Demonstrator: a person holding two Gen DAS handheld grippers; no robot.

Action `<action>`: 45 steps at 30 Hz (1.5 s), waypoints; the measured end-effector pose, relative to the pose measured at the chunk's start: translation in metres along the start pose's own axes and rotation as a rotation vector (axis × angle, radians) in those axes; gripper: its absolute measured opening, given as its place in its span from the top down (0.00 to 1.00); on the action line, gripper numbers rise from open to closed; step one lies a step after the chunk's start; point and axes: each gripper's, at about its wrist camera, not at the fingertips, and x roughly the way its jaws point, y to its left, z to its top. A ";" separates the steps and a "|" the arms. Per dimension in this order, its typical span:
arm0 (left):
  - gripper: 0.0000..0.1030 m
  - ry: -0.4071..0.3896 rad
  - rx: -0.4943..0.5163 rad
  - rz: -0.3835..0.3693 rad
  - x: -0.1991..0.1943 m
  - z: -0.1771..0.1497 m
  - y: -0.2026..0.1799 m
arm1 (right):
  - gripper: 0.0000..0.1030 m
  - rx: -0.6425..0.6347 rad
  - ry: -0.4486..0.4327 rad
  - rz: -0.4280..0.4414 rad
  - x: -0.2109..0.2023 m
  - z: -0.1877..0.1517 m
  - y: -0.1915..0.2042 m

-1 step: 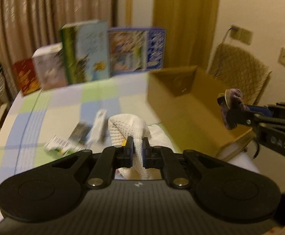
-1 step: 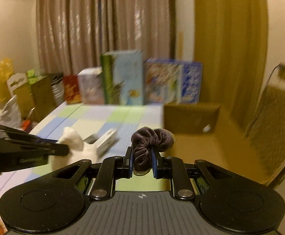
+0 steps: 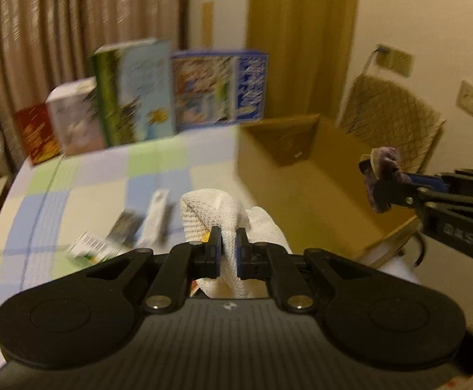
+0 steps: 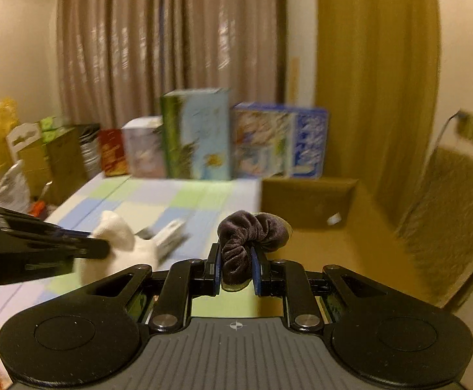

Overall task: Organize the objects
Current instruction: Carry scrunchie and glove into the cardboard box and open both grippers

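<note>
My left gripper [image 3: 228, 247] is shut on a white knitted cloth [image 3: 217, 209] and holds it above the checked tablecloth [image 3: 83, 195]. It also shows in the right wrist view [image 4: 116, 243]. My right gripper [image 4: 235, 261] is shut on a dark purple velvet scrunchie [image 4: 252, 227]. In the left wrist view the scrunchie [image 3: 384, 169] hangs over the open cardboard box [image 3: 308, 175], which stands at the table's right side [image 4: 334, 227].
Small packets [image 3: 126, 227] and a white flat pack [image 3: 157, 208] lie on the table left of the cloth. Several picture boxes [image 3: 139, 94] stand along the far edge before curtains. A woven chair [image 3: 395, 120] stands behind the cardboard box.
</note>
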 end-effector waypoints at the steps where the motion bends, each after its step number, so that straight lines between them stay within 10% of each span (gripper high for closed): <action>1: 0.95 -0.008 0.008 -0.016 0.002 0.007 -0.009 | 0.85 0.005 0.000 -0.018 0.001 0.003 -0.011; 12: 0.93 -0.011 0.092 -0.168 0.078 0.060 -0.085 | 0.85 0.135 0.076 -0.118 0.031 -0.004 -0.117; 18: 0.75 -0.012 0.092 -0.186 0.098 0.057 -0.092 | 0.85 0.175 0.097 -0.112 0.038 -0.014 -0.135; 25: 0.70 -0.016 0.040 -0.138 0.077 0.042 -0.059 | 0.79 0.203 0.098 -0.059 0.052 -0.017 -0.131; 27: 0.66 -0.015 0.027 -0.124 0.070 0.037 -0.049 | 0.43 0.230 0.093 -0.046 0.056 -0.016 -0.131; 29: 0.56 -0.014 0.016 -0.103 0.062 0.031 -0.039 | 0.32 0.242 0.075 -0.043 0.053 -0.015 -0.130; 45: 0.13 -0.030 -0.049 0.093 0.026 -0.003 0.078 | 0.25 0.191 0.024 0.033 0.045 0.010 -0.051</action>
